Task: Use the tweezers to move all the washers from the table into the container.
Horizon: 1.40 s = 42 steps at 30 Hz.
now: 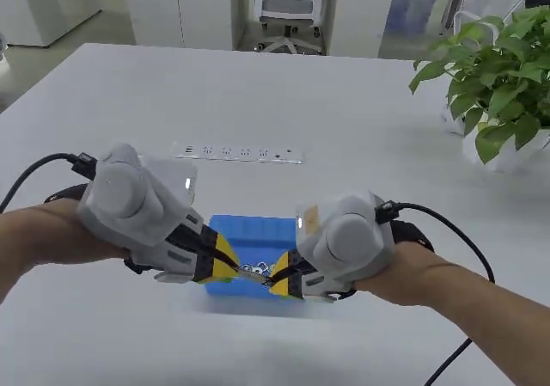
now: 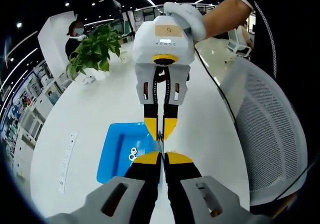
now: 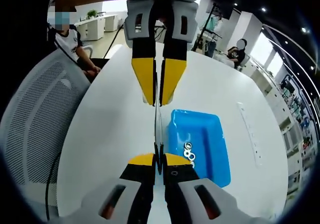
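While left gripper (image 1: 225, 263) and right gripper (image 1: 282, 282) face tip to tip, both jaw pairs pinched together on edge-on tweezers (image 3: 158, 126), tips hidden, small washers (image 3: 189, 152) in blue container (image 3: 205, 129), count unclear

The left gripper (image 1: 230, 266) and the right gripper (image 1: 279, 281) were held low in front of the person, tilted inward so that their yellow-tipped jaws pointed at each other, tip to tip and nearly touching. Each pair of jaws was pressed together, the left on one end and the right on the other end of the thin tweezers (image 1: 253, 272) that ran between them. The bare left forearm (image 1: 43, 240) and right forearm (image 1: 464, 296) came in from either side, each hand wrapped around its gripper's grey body.
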Tool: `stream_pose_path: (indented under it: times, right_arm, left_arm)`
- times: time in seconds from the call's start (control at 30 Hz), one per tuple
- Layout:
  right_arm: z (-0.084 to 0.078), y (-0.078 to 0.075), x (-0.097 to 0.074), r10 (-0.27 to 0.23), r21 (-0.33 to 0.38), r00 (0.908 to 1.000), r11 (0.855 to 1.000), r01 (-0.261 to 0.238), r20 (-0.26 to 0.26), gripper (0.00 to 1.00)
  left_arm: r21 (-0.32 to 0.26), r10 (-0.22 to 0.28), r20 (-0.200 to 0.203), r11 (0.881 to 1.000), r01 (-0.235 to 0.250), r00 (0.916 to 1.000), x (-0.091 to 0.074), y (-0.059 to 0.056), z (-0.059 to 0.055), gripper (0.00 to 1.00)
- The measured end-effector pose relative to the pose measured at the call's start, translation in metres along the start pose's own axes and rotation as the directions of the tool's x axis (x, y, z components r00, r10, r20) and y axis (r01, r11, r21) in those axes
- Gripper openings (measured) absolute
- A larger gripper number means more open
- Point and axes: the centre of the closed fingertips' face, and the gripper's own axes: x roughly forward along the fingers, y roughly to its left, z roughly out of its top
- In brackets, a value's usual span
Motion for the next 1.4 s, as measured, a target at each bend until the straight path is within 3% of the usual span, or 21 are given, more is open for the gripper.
stream_pose_path:
  times: [0.27,0.4,0.53,1.0,1.4]
  right_arm:
    - [-0.007,0.019,0.004,0.028,0.005,0.9993,1.0,-0.028,-0.024,0.06]
    - [-0.011,0.03,0.01,0.04,-0.005,0.9984,0.999,-0.04,-0.039,0.07]
    - [-0.014,0.04,0.015,0.054,0.001,0.9975,0.999,-0.054,-0.045,0.07]
    - [-0.03,0.061,0.034,0.083,0.039,0.9946,0.996,-0.081,-0.061,0.07]
    - [-0.04,0.078,0.045,0.112,0.057,0.9902,0.993,-0.107,-0.084,0.08]
  left_arm:
    - [0.028,-0.009,-0.077,1.0,0.011,0.997,0.013,-0.015,-0.022,0.06]
    - [0.054,-0.019,-0.14,0.998,0.026,0.99,0.022,-0.025,-0.037,0.06]
    - [0.062,-0.031,-0.176,0.997,0.042,0.9839,0.03,-0.034,-0.049,0.06]
    - [0.043,-0.079,-0.216,0.995,0.09,0.9732,0.055,-0.054,-0.073,0.06]
    - [0.014,-0.112,-0.224,0.993,0.118,0.9681,0.068,-0.07,-0.085,0.06]
